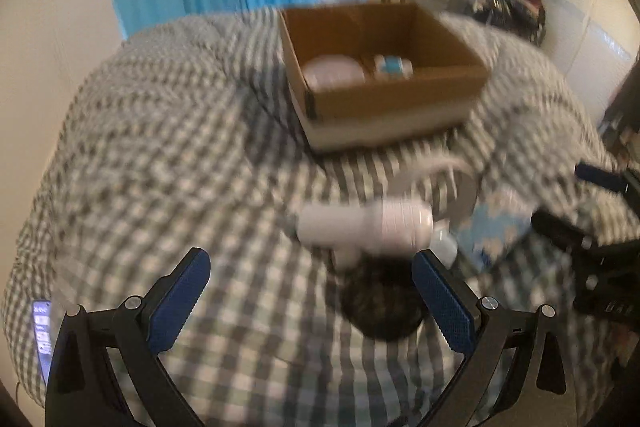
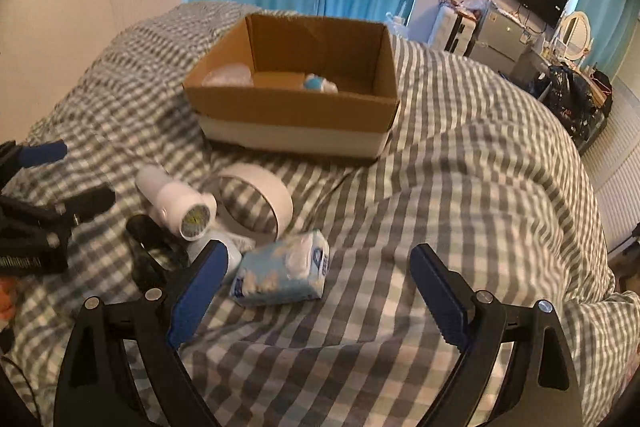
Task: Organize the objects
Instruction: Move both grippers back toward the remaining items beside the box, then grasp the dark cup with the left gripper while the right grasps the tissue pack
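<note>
Both spread wide and empty, left gripper [image 1: 310, 269] overhangs the hair dryer [image 1: 366, 227], right gripper [image 2: 318, 265] the tissue pack [image 2: 282, 269].

Both hand-held grippers, left [image 1: 310, 301] and right [image 2: 318, 293], gape empty.

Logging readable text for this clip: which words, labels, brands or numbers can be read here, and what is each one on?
None can be read with confidence.
Tissue pack: dark blue print on its end, too distorted to read.
Left gripper body: pale lettering, blurred.
Phone screen: lit, text too small.
Cardboard box, white hair dryer and tape roll: no lettering visible.
</note>
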